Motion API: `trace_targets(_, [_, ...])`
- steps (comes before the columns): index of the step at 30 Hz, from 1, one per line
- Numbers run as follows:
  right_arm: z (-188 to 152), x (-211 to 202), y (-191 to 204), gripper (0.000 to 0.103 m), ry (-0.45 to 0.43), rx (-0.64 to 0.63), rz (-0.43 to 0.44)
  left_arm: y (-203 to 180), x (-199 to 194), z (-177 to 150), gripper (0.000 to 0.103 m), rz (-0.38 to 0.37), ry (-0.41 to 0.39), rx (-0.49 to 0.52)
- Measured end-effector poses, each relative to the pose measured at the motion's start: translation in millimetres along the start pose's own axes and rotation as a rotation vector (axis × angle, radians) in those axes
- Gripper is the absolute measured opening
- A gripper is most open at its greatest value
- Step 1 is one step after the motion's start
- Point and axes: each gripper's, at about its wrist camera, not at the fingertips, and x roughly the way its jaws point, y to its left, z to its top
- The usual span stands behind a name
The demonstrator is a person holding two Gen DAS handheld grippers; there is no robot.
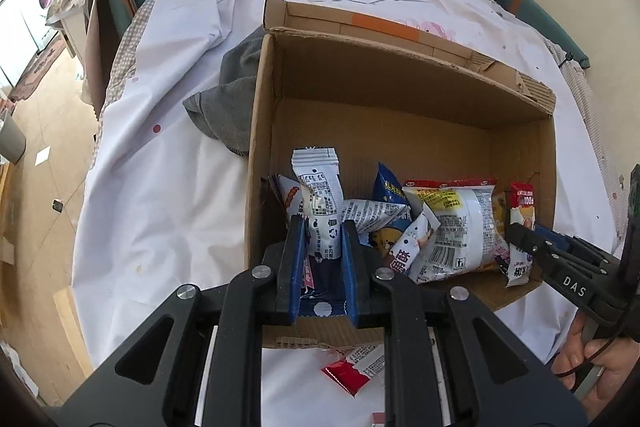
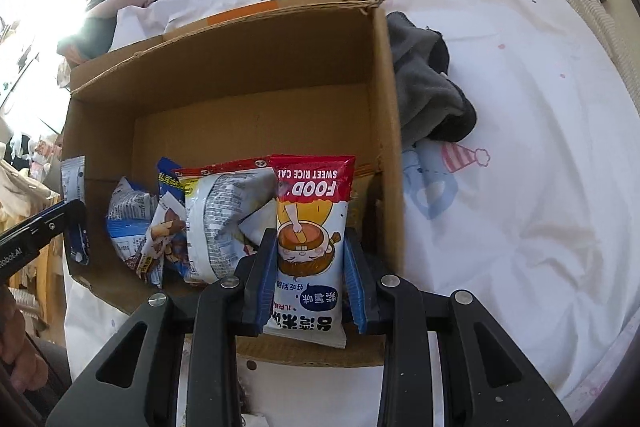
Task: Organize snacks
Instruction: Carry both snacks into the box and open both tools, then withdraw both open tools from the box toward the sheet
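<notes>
Cardboard box (image 1: pixel 400 131): left gripper (image 1: pixel 323 239) clamps white packet (image 1: pixel 318 187); only right view shows right gripper (image 2: pixel 310 255) clamping rice-cake packet (image 2: pixel 310 227).

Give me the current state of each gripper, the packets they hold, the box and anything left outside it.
Left gripper: shut on the white packet, upright over the box.
Right gripper: shut on the rice cake packet.
Cardboard box: open, flaps up, several snacks piled along its near side.
Red packet: lying on the sheet outside the box.
Grey cloth: crumpled against the box's outer wall.
</notes>
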Motion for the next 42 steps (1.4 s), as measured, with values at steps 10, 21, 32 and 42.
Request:
trace_targets(10, [1,-1,2,0.034,-0.004,0.007,0.047,1,7,-3,0.015,0.016,0.019,0.004])
trace_targets(21, [2,-6,0,0.052,-0.013,0.043,0.079,-6,2,-6,0.016,0.004,-0.014,0.029])
trace_targets(32, [4,-23,-2,0.083,-0.08,0.081,0.12,-12,-16,-9,0.072,-0.009,-0.103,0.048])
trace_targets(42, [-10,-46,0,0.09,-0.127,0.086,0.113,-5,-33,-17,0.072,-0.004,-0.149,0.044])
